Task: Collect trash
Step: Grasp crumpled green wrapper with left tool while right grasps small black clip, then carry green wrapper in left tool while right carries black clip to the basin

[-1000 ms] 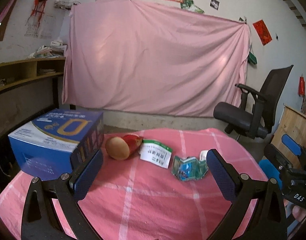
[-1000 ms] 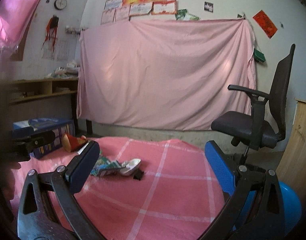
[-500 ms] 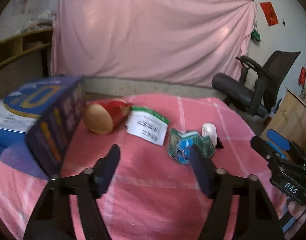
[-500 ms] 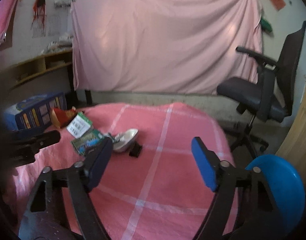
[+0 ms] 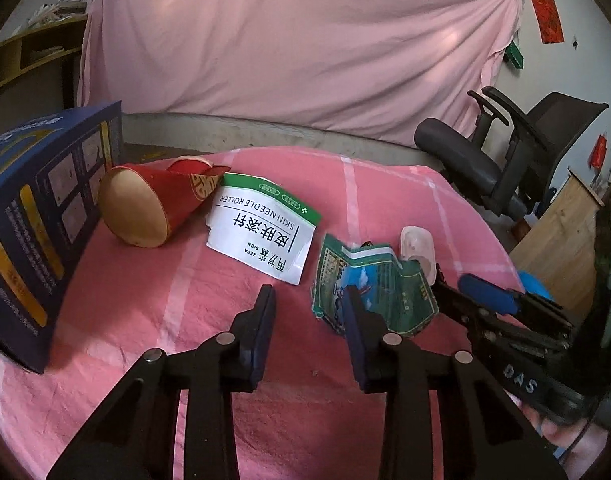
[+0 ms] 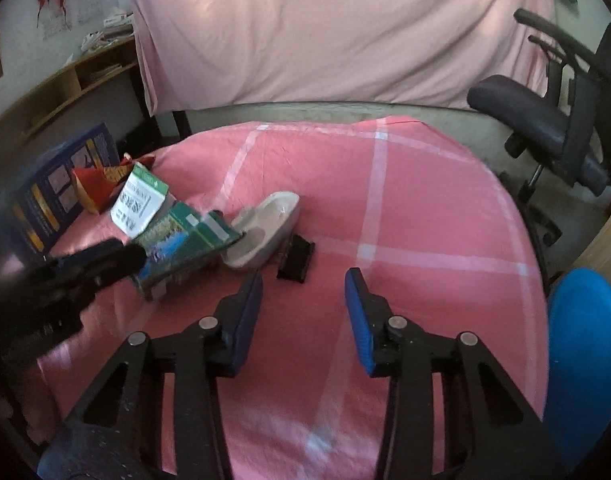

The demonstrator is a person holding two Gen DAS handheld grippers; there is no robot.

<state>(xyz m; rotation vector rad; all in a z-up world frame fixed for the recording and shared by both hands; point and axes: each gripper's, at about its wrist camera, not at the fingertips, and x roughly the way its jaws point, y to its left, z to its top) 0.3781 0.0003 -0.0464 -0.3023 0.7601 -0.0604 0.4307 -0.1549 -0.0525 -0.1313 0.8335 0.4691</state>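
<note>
Green/blue crumpled wrapper (image 5: 375,284) lies on the pink checked cloth (image 5: 145,320), mid-table, flattened, long axis running roughly L-R across the left wrist view. It sits just ahead of the left gripper (image 5: 309,312) and a bit to its right: right finger overlaps the wrapper's near-left edge in that view, left finger over bare cloth. So the wrapper is off-centre from the jaw gap; judging by that, the grab needs a small shift right + forward so the edge falls between the fingers.

Left gripper is nearer to it. Jaws partly apart, nothing between them, angled down toward the cloth.

Right gripper (image 6: 303,292) also parted and empty, aimed at bare cloth, w/ a small black item (image 6: 296,262) just ahead of it and a white plastic tray-like shell (image 6: 265,224) beyond that, touching the wrapper's right end.

Other trash further left: white/green "Skin Needle Roller" packet (image 5: 261,228) just beside the wrapper, then a red paper cup (image 5: 153,204) on its side, base toward cam, next to a blue cardboard box (image 5: 37,216). Whether the box is the collection bin — can't tell.
</note>
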